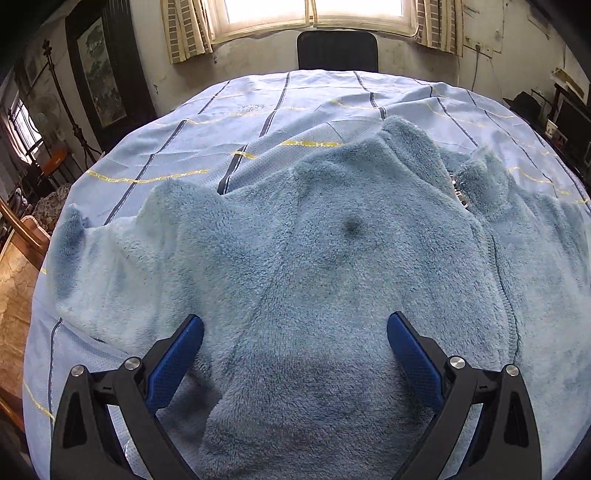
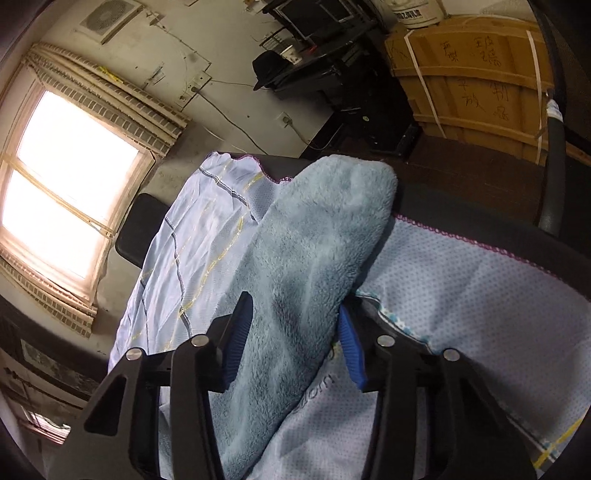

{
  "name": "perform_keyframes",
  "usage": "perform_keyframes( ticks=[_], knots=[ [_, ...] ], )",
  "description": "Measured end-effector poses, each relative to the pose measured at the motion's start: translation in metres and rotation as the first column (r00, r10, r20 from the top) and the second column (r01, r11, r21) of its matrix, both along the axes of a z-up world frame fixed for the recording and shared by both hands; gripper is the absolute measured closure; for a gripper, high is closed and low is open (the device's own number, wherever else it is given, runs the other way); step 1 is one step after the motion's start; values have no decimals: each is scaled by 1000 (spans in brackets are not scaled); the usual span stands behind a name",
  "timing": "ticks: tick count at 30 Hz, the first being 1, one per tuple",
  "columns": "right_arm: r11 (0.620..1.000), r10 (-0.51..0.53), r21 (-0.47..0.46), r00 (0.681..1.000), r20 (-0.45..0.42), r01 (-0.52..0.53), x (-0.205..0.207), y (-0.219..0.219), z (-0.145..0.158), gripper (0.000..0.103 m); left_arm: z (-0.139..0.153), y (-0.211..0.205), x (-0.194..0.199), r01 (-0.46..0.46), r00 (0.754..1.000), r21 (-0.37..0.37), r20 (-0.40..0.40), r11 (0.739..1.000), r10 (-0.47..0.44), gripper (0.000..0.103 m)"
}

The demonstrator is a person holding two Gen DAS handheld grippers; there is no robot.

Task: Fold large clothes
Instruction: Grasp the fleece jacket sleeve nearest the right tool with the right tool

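Note:
A fluffy blue fleece jacket (image 1: pixel 332 251) lies spread on a light blue checked sheet (image 1: pixel 221 122), zip (image 1: pixel 461 192) at the right, one sleeve out to the left. My left gripper (image 1: pixel 295 343) is open, its blue pads just above the jacket's lower body, holding nothing. In the right wrist view, a fleece sleeve (image 2: pixel 314 236) runs out between the fingers toward the table's far edge. My right gripper (image 2: pixel 295 332) stands around the sleeve with its jaws partly closed; whether the pads press it is unclear.
A black chair back (image 1: pixel 338 50) stands beyond the far edge under a bright window (image 1: pixel 314 11). A wooden crate (image 2: pixel 476 81) and dark shelving (image 2: pixel 332 66) stand past the table on the right. A wooden chair (image 1: pixel 22 236) is at the left.

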State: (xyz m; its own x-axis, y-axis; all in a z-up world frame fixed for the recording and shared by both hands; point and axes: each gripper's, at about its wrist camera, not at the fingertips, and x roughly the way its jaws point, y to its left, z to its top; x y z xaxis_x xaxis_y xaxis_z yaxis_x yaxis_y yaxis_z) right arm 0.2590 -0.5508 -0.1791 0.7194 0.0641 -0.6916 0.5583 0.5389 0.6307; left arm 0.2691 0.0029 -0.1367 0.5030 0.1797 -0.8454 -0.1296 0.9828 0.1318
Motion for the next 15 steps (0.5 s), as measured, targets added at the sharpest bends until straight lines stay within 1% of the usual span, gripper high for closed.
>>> perform_keyframes(
  ticks=[1,2,3,6,8,9,11,12,15],
  knots=[
    [1000,7,-19,1000,-2,-7,1,2,1,64,0,0,0,0,1000,0,0,1000,0,3],
    [1000,19,-24,1000,7,-19,1,2,1,92,-1,0,0,0,1000,-3,0,1000,0,3],
    [1000,18,-15,1000,22,-17,-2,1,2,97,0,1,0,-1,1000,-6,-1,1000,1,3],
    [999,-24,-24,998,55,25,-18,1,18,97,-1,2,1,-4,1000,-21,-3,1000,4,3],
    [995,-41,-85,997,59,46,-38,4,38,97,-1,3,2,-5,1000,-25,-5,1000,5,3],
    [991,-49,-122,998,48,54,-46,6,44,97,-1,2,2,-5,1000,-24,-4,1000,5,3],
    [981,-58,-188,998,-7,56,-60,8,50,97,0,2,2,-5,1000,-21,-4,1000,5,3],
    [983,-67,-176,997,-38,59,-67,4,45,97,0,2,2,-5,1000,-21,-3,1000,5,3],
    [995,-61,-82,993,-99,53,-72,-8,24,96,-1,4,2,-6,1000,-28,-4,1000,5,3]
  ],
)
